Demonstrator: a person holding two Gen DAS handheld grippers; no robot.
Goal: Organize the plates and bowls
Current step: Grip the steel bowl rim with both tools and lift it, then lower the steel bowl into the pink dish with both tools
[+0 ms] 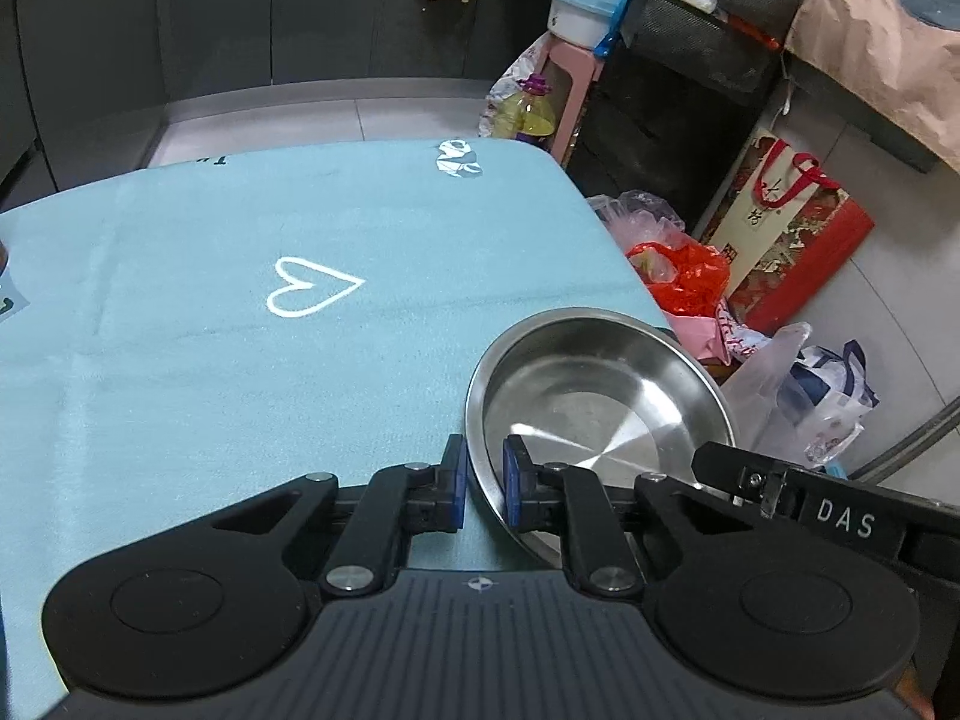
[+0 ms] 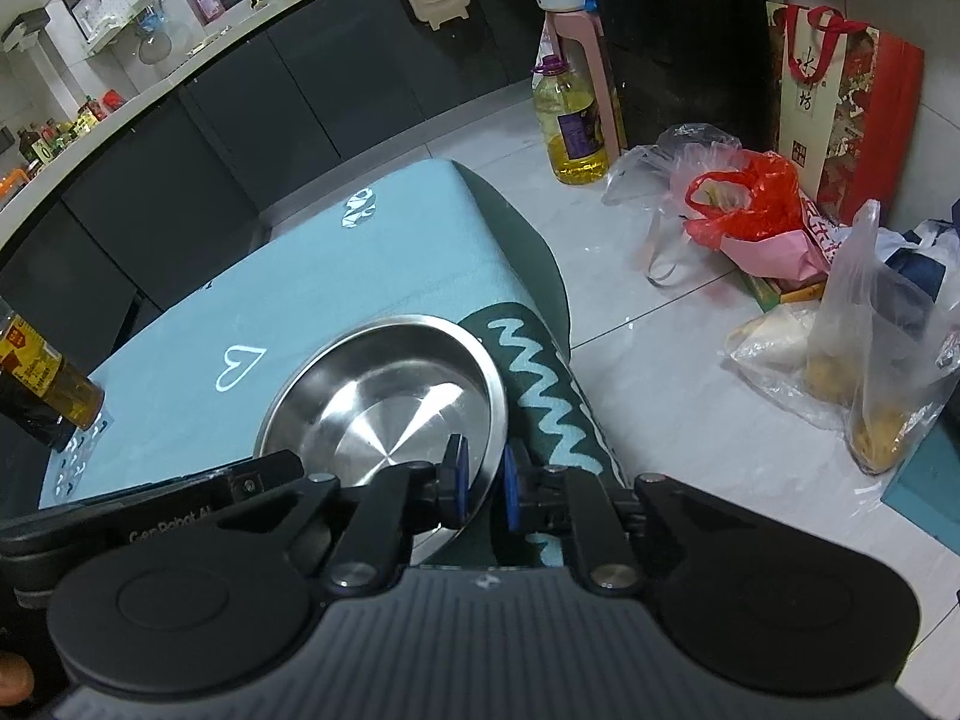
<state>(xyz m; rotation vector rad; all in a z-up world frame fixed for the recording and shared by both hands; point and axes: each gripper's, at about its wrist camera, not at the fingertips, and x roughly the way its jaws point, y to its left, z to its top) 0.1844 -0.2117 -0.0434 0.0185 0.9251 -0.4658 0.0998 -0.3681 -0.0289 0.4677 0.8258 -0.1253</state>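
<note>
A shallow stainless steel plate (image 1: 600,396) lies on the light blue tablecloth (image 1: 240,330) near the table's right edge. My left gripper (image 1: 485,489) is shut on the plate's near left rim, one blue pad outside and one inside. In the right wrist view, my right gripper (image 2: 483,483) is shut on the same plate (image 2: 384,396) at its near right rim. The right gripper's body (image 1: 798,492) shows at the plate's right side in the left wrist view. The plate is empty.
A brown sauce bottle (image 2: 42,384) stands at the table's left. On the floor to the right are an oil bottle (image 2: 573,120), a red gift bag (image 2: 840,96), plastic bags (image 2: 750,210) and a pink stool (image 1: 570,90). Dark cabinets (image 1: 240,30) run behind the table.
</note>
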